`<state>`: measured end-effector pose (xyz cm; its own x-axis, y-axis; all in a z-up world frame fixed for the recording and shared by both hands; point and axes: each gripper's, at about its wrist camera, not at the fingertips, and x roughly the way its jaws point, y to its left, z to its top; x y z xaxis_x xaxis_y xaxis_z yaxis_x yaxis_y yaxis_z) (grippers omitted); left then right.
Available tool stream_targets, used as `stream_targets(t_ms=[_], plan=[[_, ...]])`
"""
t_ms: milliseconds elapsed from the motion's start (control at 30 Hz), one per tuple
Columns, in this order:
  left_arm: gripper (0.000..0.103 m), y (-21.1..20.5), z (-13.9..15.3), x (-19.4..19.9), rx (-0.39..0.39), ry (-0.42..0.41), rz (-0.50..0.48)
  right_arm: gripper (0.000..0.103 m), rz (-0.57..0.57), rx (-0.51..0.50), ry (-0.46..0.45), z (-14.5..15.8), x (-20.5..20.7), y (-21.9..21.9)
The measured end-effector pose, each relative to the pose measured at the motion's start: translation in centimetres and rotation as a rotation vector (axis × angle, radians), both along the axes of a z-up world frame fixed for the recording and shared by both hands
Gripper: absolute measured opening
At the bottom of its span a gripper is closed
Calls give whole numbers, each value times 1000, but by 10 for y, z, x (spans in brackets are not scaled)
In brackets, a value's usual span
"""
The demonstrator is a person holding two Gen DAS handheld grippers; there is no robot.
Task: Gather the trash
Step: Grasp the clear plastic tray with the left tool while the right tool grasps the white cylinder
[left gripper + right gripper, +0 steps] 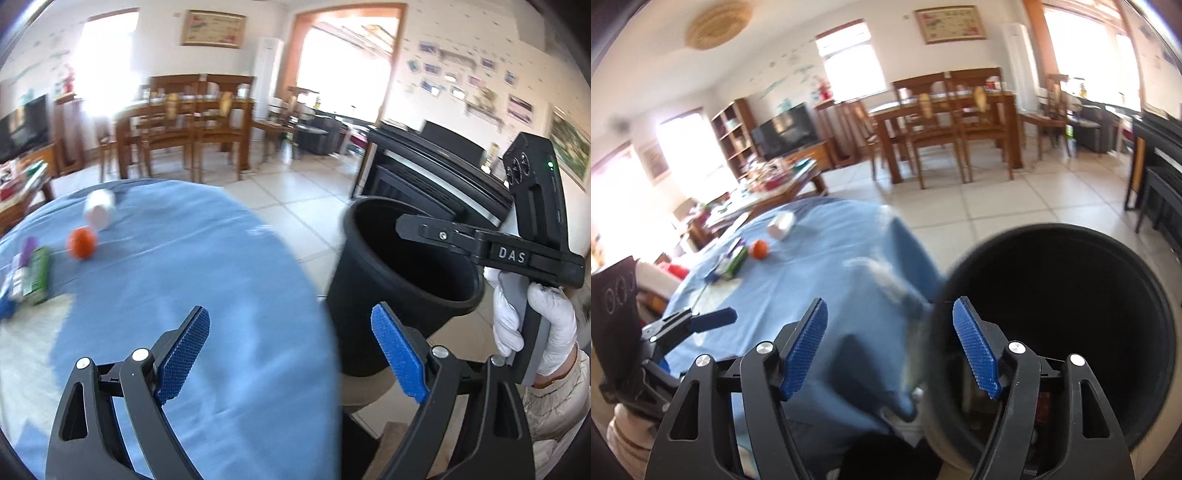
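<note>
A tiled living room holds a wooden dining table with chairs at the far side, and nearer is a round table under a blue cloth, with a black trash bin standing just beside its right edge. On the cloth's far left lie a white cup on its side, an orange fruit and a green carton. The left gripper over the cloth's edge and the right gripper at the bin's rim both stand wide apart, holding nothing; a blurred grey-white scrap shows beside the bin.
</note>
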<state>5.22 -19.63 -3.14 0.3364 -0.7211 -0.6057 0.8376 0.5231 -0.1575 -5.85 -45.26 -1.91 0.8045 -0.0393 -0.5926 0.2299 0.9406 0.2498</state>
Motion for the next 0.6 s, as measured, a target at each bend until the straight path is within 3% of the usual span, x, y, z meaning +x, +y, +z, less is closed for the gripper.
stream_targets(t_ms=[200,400,600], plan=[[91,57,5,23,-17,-22,123,75,111,-15,15,4,48,53],[92,124,4,51,-32,-28,238,94,207,2,29,9,101,108],[98,162,6,80,-22,-44,331,98,248,-5,83,6,150,149]])
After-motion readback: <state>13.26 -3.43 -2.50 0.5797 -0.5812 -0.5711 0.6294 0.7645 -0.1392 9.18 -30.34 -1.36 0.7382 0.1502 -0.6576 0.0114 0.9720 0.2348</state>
